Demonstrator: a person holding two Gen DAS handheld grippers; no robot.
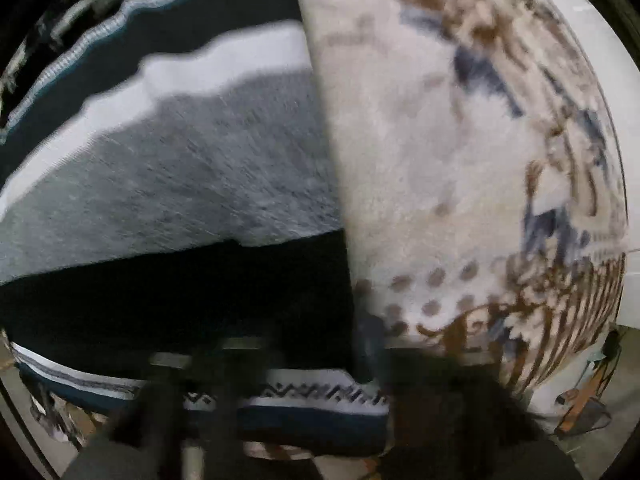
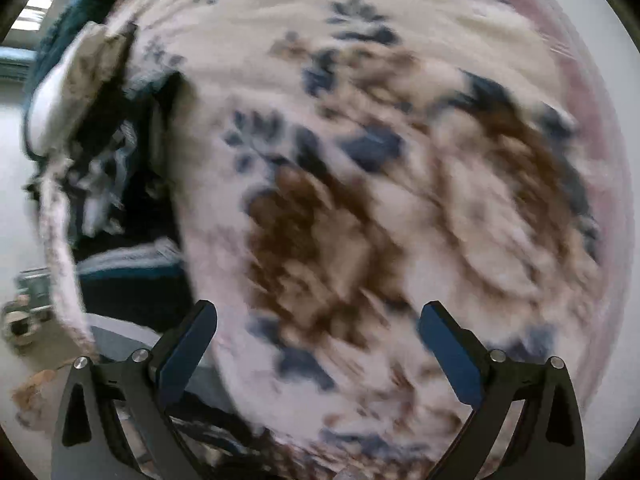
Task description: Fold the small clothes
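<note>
A cream fleece blanket with brown and navy floral print (image 2: 400,160) covers the surface under both cameras, and pale floor shows at the frame edges. Both views are blurred by motion.

In the left wrist view the camera looks almost straight down. The left claw (image 1: 200,420) is a dark smear at the bottom edge, and its jaws read as closed together; whether any cloth is caught between them cannot be told. Just ahead of it lies a knitted garment in bands of black, grey, white and teal (image 1: 180,168), its stripes running across the frame from lower left to upper right, with a zigzag-patterned hem near the claw. Its right edge meets the blanket.

In the right wrist view the right claw (image 2: 316,344) tilts steeply down over the blanket, blue-padded fingers (image 2: 188,352) spread wide apart with nothing between them. The knitted garment sits crumpled at the far left.
</note>
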